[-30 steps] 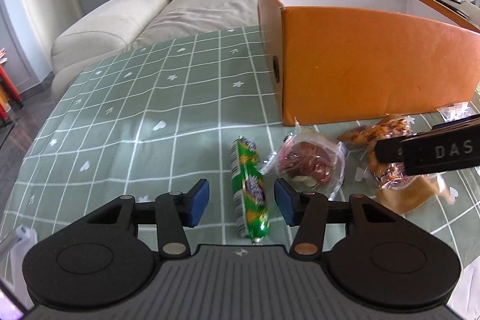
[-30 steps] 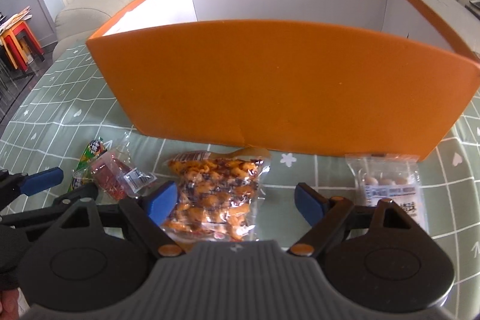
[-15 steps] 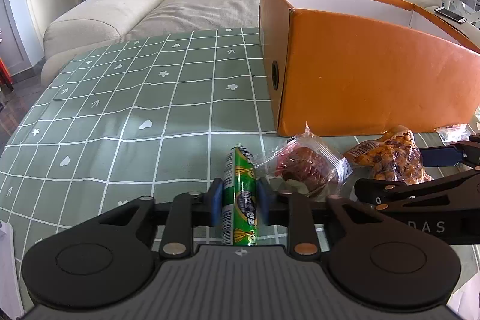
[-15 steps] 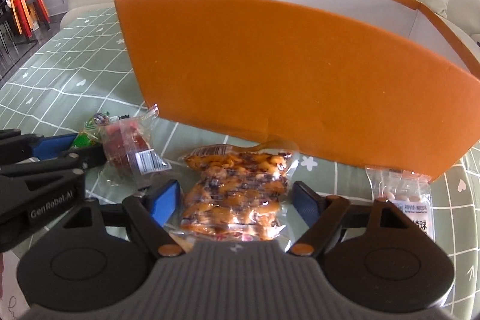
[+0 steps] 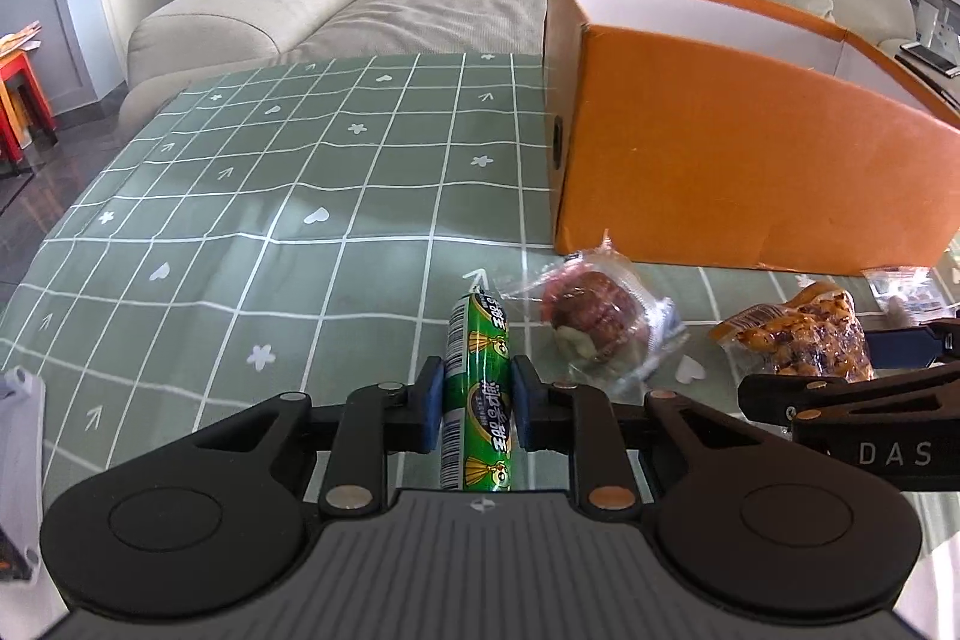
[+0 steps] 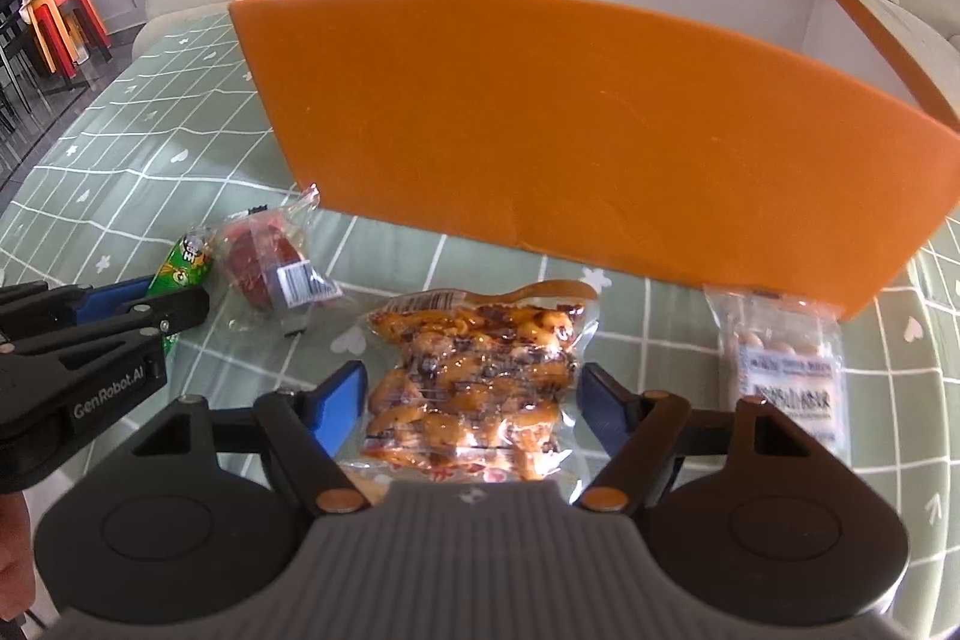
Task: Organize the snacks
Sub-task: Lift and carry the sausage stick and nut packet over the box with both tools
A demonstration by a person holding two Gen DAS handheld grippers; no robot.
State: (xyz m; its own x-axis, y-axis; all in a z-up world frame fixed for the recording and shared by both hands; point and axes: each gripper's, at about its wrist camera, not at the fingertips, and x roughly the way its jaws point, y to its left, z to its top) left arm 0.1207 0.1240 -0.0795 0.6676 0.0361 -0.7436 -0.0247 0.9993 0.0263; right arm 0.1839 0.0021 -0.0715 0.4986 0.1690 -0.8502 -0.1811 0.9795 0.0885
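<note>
Snacks: left gripper (image 5: 477, 405) clamps green sausage stick (image 5: 478, 394); right gripper (image 6: 470, 400), unclenched, closing astride orange packet (image 6: 474, 385); next, lift into orange box (image 6: 600, 124).

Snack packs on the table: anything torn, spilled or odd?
Nothing stands out. The green sausage stick is clamped in the left gripper; the vacuum pack of orange snacks lies flat and sealed between the closing pads of the right gripper, untouched. The orange box stands upright, undamaged.
</note>
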